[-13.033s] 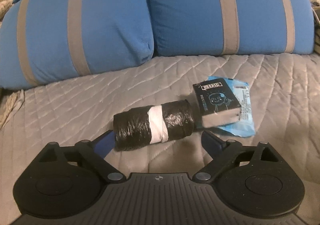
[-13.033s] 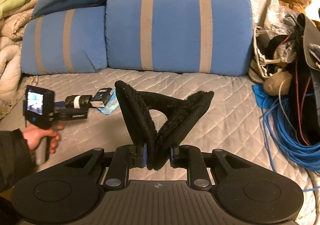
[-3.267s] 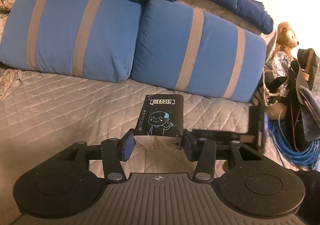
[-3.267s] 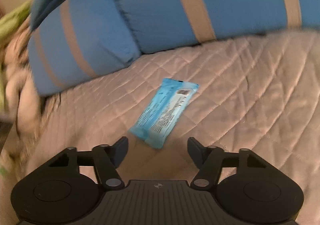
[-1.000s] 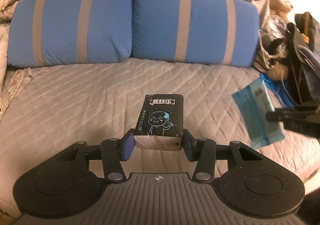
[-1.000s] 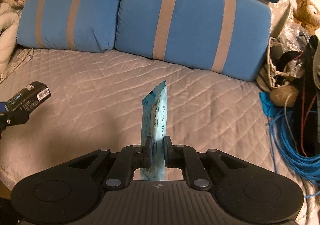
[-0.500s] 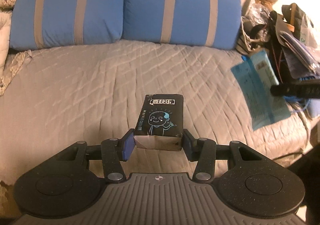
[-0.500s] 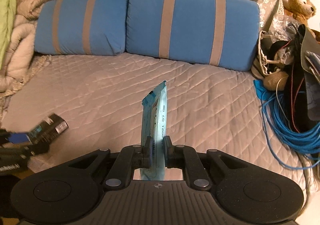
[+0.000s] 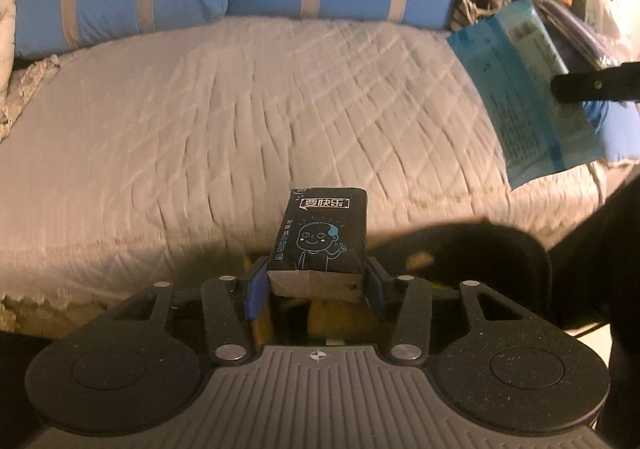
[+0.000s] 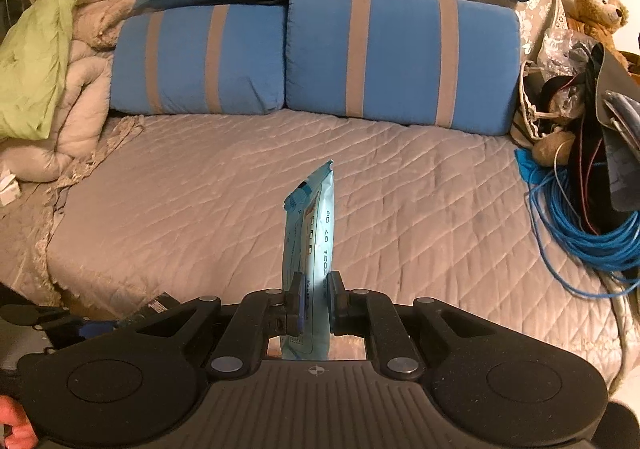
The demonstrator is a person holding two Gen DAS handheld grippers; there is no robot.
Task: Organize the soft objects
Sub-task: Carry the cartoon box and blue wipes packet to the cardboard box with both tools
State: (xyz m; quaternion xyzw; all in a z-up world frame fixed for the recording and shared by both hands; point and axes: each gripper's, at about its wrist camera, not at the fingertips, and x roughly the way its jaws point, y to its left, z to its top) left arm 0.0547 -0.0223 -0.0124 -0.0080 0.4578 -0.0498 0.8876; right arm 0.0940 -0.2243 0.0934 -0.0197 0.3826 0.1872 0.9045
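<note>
My left gripper is shut on a black tissue pack with a blue cartoon figure, held over the front edge of the grey quilted bed. Below it lie a dark soft object and something yellow, partly hidden. My right gripper is shut on a light blue wipes packet that stands on edge between its fingers. The same wipes packet hangs at the right in the left wrist view. The black tissue pack peeks out low at the left in the right wrist view.
Two blue pillows with beige stripes lean at the back of the bed. Folded blankets pile up at the left. A teddy bear, bags and a coil of blue cable crowd the right side.
Both grippers have drawn back from the bed toward its front edge, each with its pack still held. The dark object under the left gripper has come into view.
</note>
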